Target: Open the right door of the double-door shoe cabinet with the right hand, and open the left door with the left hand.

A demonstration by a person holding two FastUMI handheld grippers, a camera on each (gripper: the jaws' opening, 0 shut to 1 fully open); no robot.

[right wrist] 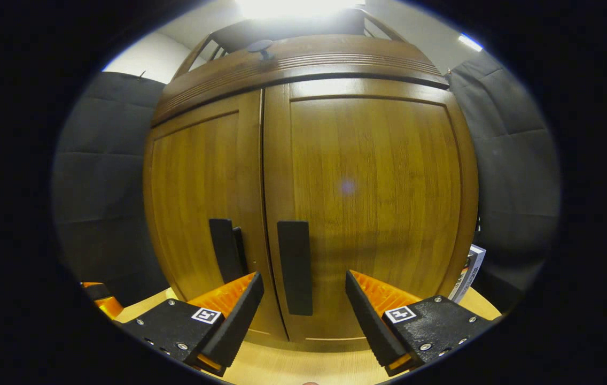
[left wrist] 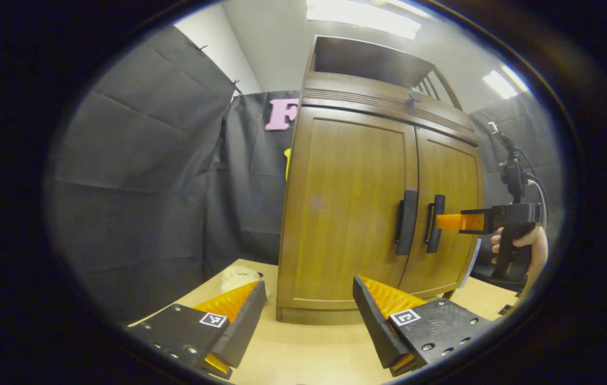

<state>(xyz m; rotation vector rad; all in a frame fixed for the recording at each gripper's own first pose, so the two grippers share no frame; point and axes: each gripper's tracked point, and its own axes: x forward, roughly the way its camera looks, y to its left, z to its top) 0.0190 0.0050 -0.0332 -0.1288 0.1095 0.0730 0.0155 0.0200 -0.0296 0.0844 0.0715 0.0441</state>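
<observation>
Left gripper view: cabinet (left wrist: 378, 198) stands shut on the counter (left wrist: 303, 347), contents hidden. My left hand-held gripper (left wrist: 309, 315) is spread, well short of the left door (left wrist: 346, 214), open counter between. The right hand-held gripper (left wrist: 445, 221) reaches the right handle (left wrist: 435, 223); its spread I cannot tell.

Right gripper view: right hand-held gripper (right wrist: 303, 307) spread, right handle (right wrist: 294, 267) between its fingers, untouched. Both doors closed, glossy brown wood, dark vertical handles.

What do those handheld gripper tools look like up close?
Each gripper, left gripper and right gripper, has two wedge-shaped fingers with ribbed inner faces, bolted to black plates that carry small square black-and-white marker tags. In the left gripper view, the right gripper has a black pistol-style handle held by a bare hand, with cables looping from a mount on top.
</observation>
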